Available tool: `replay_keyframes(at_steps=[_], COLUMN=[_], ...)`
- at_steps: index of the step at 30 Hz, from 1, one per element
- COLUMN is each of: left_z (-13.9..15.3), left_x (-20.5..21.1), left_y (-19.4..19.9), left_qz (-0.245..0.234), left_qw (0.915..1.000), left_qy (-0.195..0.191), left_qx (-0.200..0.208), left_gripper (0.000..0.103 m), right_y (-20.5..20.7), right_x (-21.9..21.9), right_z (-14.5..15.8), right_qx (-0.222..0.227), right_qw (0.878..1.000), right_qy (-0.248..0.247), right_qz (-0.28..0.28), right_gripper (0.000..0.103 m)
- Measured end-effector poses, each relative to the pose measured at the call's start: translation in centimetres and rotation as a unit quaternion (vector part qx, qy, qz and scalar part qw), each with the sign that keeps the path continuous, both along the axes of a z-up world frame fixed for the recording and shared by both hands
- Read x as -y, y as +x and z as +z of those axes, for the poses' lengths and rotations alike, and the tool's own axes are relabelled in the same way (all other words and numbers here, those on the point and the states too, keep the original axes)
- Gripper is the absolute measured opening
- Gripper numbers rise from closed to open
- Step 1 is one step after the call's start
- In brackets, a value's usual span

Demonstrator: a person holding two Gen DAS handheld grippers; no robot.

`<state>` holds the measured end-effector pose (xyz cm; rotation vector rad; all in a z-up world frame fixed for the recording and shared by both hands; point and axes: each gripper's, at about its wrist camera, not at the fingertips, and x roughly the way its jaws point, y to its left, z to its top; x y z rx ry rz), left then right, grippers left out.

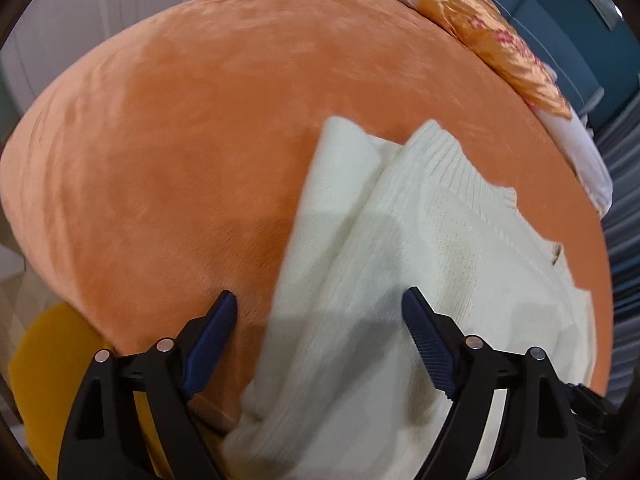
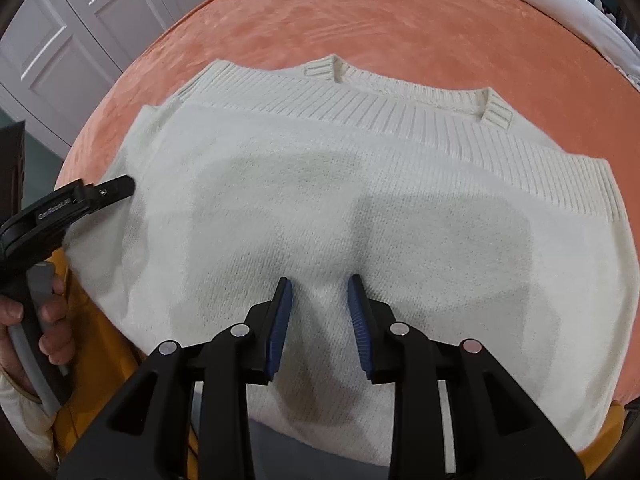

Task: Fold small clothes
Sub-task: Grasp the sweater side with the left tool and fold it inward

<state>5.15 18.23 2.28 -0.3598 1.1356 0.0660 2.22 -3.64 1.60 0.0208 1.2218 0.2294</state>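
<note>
A cream knitted sweater [image 2: 360, 200] is laid flat on an orange velvety bedspread [image 2: 360, 20], with its ribbed hem band along the far edge and two ribbed cuffs [image 2: 496, 114] poking out past that band, the sleeves themselves hidden from sight. In the left wrist view the same sweater [image 1: 420, 260] is seen from its left side, where a folded layer lies over the body and the near part hangs over the bedspread's [image 1: 180, 140] edge.

The left gripper [image 1: 318, 308] is held just above the left edge of the sweater with its jaws spread wide; nothing is pinched between the blue pads [image 1: 212, 344], one of which is over the bedspread and the other over the knit. From the right wrist view this left gripper [image 2: 120, 188] is seen at the sweater's left edge, its handle wrapped by a hand [image 2: 40, 320].

The right gripper [image 2: 320, 288] is poised over the near middle of the sweater, its jaws parted by a narrow gap; whether the knit is touched cannot be told, and no fabric is seen pinched between them.

Beyond the sweater, at the far right edge of the bedspread, a shiny orange patterned pillow [image 1: 492, 40] is seen
</note>
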Motion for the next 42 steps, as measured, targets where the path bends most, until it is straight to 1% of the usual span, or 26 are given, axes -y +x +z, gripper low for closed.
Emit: replay_keyframes(at_steps=[1,2,3,4,5,6,7,10,13,14,16,18,20,22,25,28,29,31,34,38,40,42], left_z=[0.1,0.2,0.4,0.7,1.2,1.5,2.2,4.4,7.4,8.7,10.1,11.1,11.5,11.2,10.1,7.6,7.0,5.0,2.8,2.5,2.5,3.2], left_x=[0.2,0.3,0.2,0.3,0.6,0.8,1.1,2.4,5.7,7.5,10.2,13.7,17.5,20.2,24.7,28.8,29.5,31.4,32.5,33.0,33.0,32.7], left_y=[0.2,0.3,0.4,0.4,0.3,0.1,-0.2,-0.7,-1.2,-1.5,-2.0,-2.4,-2.6,-2.8,-2.8,-2.9,-2.8,-2.8,-2.5,-2.9,-3.1,-3.5], left_qz=[-0.003,-0.010,-0.016,-0.015,-0.017,-0.021,-0.026,-0.045,-0.081,-0.099,-0.126,-0.160,-0.195,-0.221,-0.262,-0.298,-0.303,-0.314,-0.319,-0.327,-0.328,-0.321], left_qw=[1.0000,0.9999,0.9996,0.9996,0.9997,0.9997,0.9995,0.9981,0.9945,0.9919,0.9877,0.9816,0.9741,0.9681,0.9587,0.9489,0.9470,0.9416,0.9371,0.9296,0.9286,0.9318], left_qy=[0.000,-0.009,-0.021,-0.023,-0.015,-0.008,-0.003,-0.018,-0.010,-0.003,0.005,0.019,0.037,0.047,0.056,0.074,0.081,0.109,0.137,0.165,0.169,0.164], left_qx=[0.001,0.003,0.007,0.007,0.010,0.013,0.019,0.039,0.066,0.080,0.092,0.102,0.108,0.108,0.096,0.073,0.069,0.054,0.037,0.040,0.039,0.046], left_gripper=[0.078,0.070,0.052,0.044,0.038,0.023,0.018,0.015,0.014,0.014,0.014,0.014,0.014,0.014,0.014,0.014,0.014,0.014,0.014,0.014,0.019,0.027], right_y=[0.1,0.1,0.0,-0.1,-0.2,-0.3,-0.4,-0.8,-1.7,-2.1,-3.2,-4.2,-5.5,-6.9,-8.6,-10.3,-10.8,-11.4,-11.8,-11.4,-10.9,-10.4], right_x=[-0.2,-0.1,0.0,0.1,0.2,0.3,0.5,0.9,1.8,2.1,3.4,4.8,7.2,10.1,13.6,16.7,17.7,19.0,20.4,21.0,20.9,21.1], right_z=[-0.1,-0.2,-0.2,-0.2,-0.2,-0.2,-0.2,-0.1,0.7,1.2,2.2,2.9,3.5,3.7,3.5,2.9,2.6,2.1,1.7,1.4,1.7,2.2], right_qx=[0.001,0.003,0.006,0.008,0.010,0.013,0.015,0.024,0.029,0.030,0.035,0.042,0.051,0.056,0.055,0.047,0.044,0.038,0.032,0.026,0.030,0.036], right_qw=[1.000,1.000,1.000,1.000,1.000,1.000,1.000,0.999,0.998,0.997,0.996,0.994,0.992,0.989,0.984,0.978,0.976,0.973,0.969,0.966,0.966,0.964], right_qy=[-0.001,-0.001,0.001,0.003,0.006,0.009,0.013,0.032,0.055,0.061,0.073,0.083,0.091,0.089,0.093,0.102,0.103,0.107,0.118,0.135,0.137,0.150], right_qz=[0.000,0.000,0.000,0.000,0.001,0.000,0.000,-0.006,-0.023,-0.028,-0.039,-0.052,-0.076,-0.105,-0.144,-0.176,-0.187,-0.201,-0.214,-0.220,-0.218,-0.216], right_gripper=[0.029,0.029,0.029,0.029,0.029,0.029,0.029,0.030,0.031,0.032,0.033,0.034,0.034,0.034,0.034,0.035,0.035,0.036,0.036,0.036,0.036,0.036])
